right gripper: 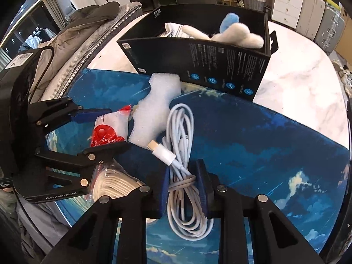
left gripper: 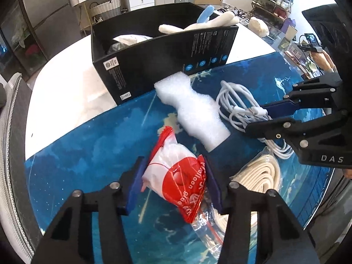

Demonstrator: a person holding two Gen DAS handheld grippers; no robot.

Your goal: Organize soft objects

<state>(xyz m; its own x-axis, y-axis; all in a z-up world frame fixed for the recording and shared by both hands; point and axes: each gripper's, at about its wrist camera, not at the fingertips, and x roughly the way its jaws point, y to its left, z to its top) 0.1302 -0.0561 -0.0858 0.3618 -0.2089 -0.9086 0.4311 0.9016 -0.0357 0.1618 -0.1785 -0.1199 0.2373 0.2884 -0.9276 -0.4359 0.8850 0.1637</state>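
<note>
White marble tabletop (left gripper: 66, 101) under a blue sky-print mat (left gripper: 88, 160) carries everything you are working with. Your left tongs (left gripper: 173, 182) are clenched on a red-and-white plastic bag (left gripper: 176, 176), their blue pads (left gripper: 135, 187) pressing its two sides near the camera. Your right tongs (right gripper: 183, 187) are clenched on a coiled white cable (right gripper: 182, 145), gripping the bundle where a loop of its own cord wraps it; the plug end lies free on the coil toward the far side. From the left wrist view, those right tongs (left gripper: 248, 118) come in from the right and meet the cable there. Just left of the cable lies a white foam block (left gripper: 193, 112), its far end touching the black box (left gripper: 167, 55). A clear bag of cream cord (left gripper: 261, 178) rests near the right of the left tongs. Farther off, the black box stands open at the mat's far edge, holding a white and blue plush toy (right gripper: 233, 33) and a white packet (right gripper: 173, 29).
</note>
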